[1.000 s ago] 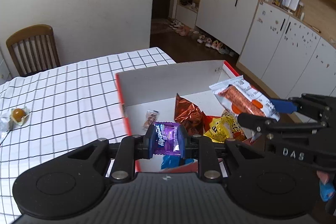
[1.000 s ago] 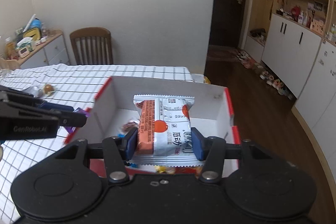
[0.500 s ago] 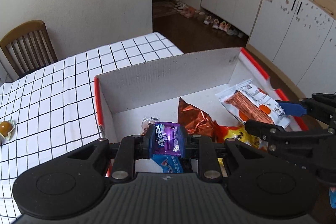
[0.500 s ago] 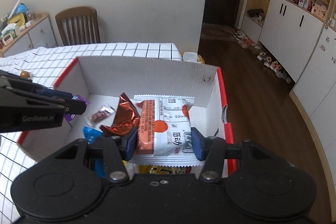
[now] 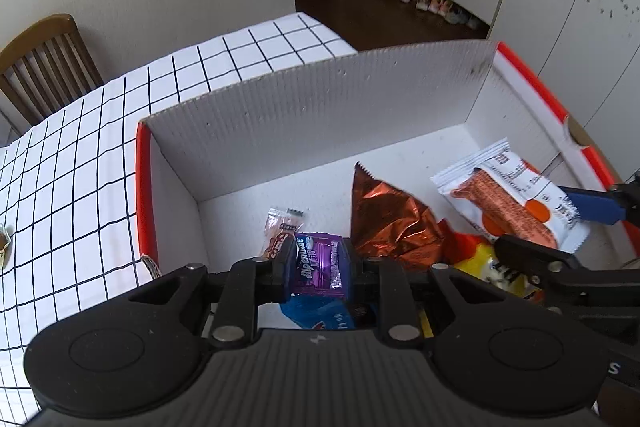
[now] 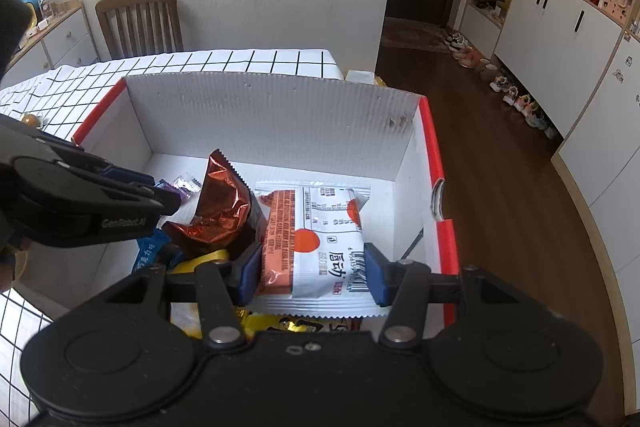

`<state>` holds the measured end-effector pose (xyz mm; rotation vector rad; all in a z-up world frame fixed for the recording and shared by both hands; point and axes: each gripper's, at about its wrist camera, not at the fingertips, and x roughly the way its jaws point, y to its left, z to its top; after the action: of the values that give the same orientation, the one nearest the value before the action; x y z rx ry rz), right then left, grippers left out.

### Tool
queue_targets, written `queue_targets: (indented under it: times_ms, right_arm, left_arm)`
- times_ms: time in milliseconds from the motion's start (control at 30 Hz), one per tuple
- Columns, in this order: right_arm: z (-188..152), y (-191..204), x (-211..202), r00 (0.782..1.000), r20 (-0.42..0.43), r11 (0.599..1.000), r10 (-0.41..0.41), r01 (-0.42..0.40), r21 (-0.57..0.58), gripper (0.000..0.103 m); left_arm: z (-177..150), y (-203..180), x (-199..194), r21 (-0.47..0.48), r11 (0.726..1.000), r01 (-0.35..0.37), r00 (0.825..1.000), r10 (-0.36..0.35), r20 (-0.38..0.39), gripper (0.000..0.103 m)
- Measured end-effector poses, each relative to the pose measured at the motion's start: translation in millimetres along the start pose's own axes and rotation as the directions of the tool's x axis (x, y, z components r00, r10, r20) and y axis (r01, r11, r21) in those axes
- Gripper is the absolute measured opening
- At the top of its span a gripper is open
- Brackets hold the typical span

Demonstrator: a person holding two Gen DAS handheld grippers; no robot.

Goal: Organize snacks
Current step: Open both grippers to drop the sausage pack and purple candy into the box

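Observation:
A white cardboard box (image 5: 320, 115) (image 6: 272, 115) with red edges stands on the checked tablecloth. Over its left part my left gripper (image 5: 318, 265) is shut on a purple candy packet (image 5: 318, 265). Over its right part my right gripper (image 6: 312, 273) is shut on a white-and-orange snack pack (image 6: 320, 239) (image 5: 516, 199). Inside the box lie a crumpled copper foil bag (image 5: 390, 223) (image 6: 220, 203), a small clear-wrapped candy (image 5: 280, 231), a blue packet (image 5: 316, 313) and a yellow packet (image 5: 492, 267). The left gripper (image 6: 168, 201) shows from the side in the right wrist view.
A checked tablecloth (image 5: 80, 155) covers the table left of the box, with a small wrapped sweet (image 6: 30, 119) lying on it. A wooden chair (image 6: 138, 21) stands behind the table. White cabinets (image 6: 560, 39) and shoes on the wood floor are to the right.
Both grippers have come forward and lower over the box, still holding their packets. The box walls and the snacks inside now fill more of each view.

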<state>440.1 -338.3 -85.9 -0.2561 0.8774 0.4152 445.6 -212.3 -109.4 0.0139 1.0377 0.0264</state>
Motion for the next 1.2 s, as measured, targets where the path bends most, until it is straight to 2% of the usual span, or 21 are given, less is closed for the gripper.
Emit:
queue_targets:
  times_ms: [333,467,667,833,867,900,967,1200]
  right_arm:
    - [2,-1,-6,1.000,-0.003,1.000,0.006,-0.006,0.017,0.056]
    - [2,0,-14,1.000,0.015,1.000,-0.001,0.001,0.017,0.062]
    - [0,0,-30,0.999,0.038,1.000,0.016,-0.017,0.020,0.064]
    - [-2,2,-46,0.998,0.063,1.000,0.025,-0.026,0.014,0.066]
    - [-3,3,-50,0.997,0.070,1.000,0.025,-0.026,0.011,0.068]
    - [-3,3,-53,0.997,0.077,1.000,0.026,-0.027,0.008,0.068]
    - [-4,5,-60,0.995,0.090,1.000,0.029,-0.029,-0.001,0.069]
    - [-5,8,-82,0.990,0.129,0.998,0.059,-0.059,0.000,0.073]
  left_arm:
    - [-2,-2,0,0.007,1.000,0.007,1.000,-0.007,-0.024,0.022]
    - [-3,-2,-7,0.004,1.000,0.008,1.000,-0.008,-0.009,0.022]
    - [-8,-2,-29,-0.009,0.999,0.031,0.999,-0.031,0.027,0.023]
    - [-12,-3,-51,-0.016,0.999,0.046,0.996,-0.045,0.077,0.033]
    - [-13,-3,-56,-0.017,0.999,0.047,0.995,-0.045,0.089,0.038]
    - [-14,-3,-61,-0.018,0.999,0.044,0.994,-0.042,0.102,0.047]
    - [-17,-3,-72,-0.018,0.999,0.041,0.990,-0.038,0.134,0.054]
    - [-27,-2,-106,-0.015,0.999,0.048,0.979,-0.044,0.201,0.054]
